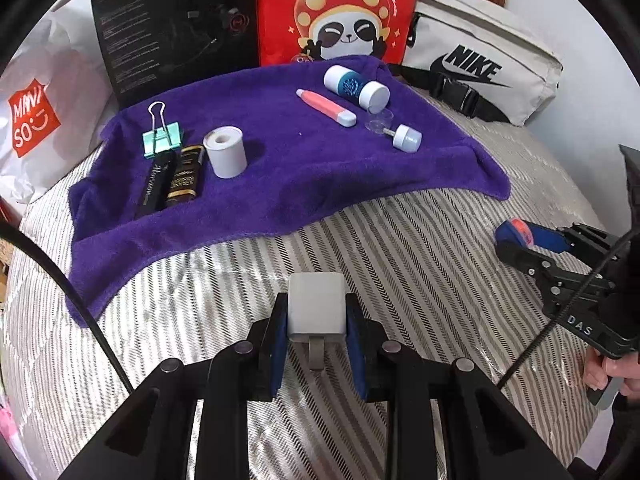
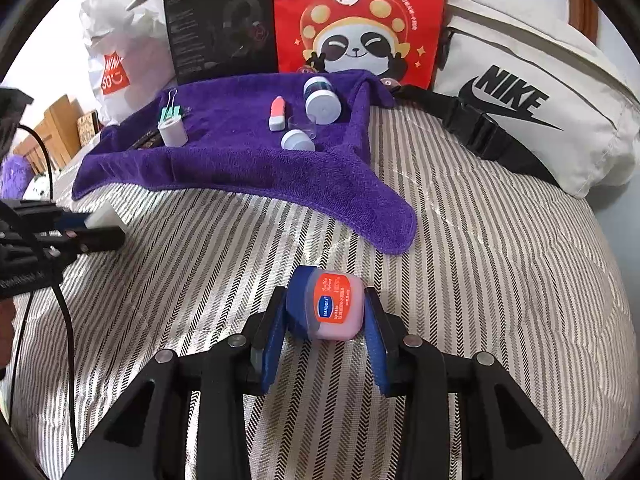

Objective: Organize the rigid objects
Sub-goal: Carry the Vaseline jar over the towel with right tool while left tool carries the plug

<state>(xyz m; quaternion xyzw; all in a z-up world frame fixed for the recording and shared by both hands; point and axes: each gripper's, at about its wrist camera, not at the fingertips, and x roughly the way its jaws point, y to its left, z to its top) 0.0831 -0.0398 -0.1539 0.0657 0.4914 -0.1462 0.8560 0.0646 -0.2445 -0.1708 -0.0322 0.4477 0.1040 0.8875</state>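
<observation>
The left gripper (image 1: 316, 320), at lower centre of the left wrist view, is clamped on a white charger plug (image 1: 316, 306) above the striped bedcover (image 1: 420, 248). The right gripper (image 2: 326, 316), at lower centre of the right wrist view, is clamped on a pink lip-balm jar (image 2: 334, 308). The purple towel (image 1: 288, 176) in the upper half carries a binder clip (image 1: 160, 134), white tape roll (image 1: 225, 151), pink tube (image 1: 326, 107) and white bottle (image 1: 356, 87).
</observation>
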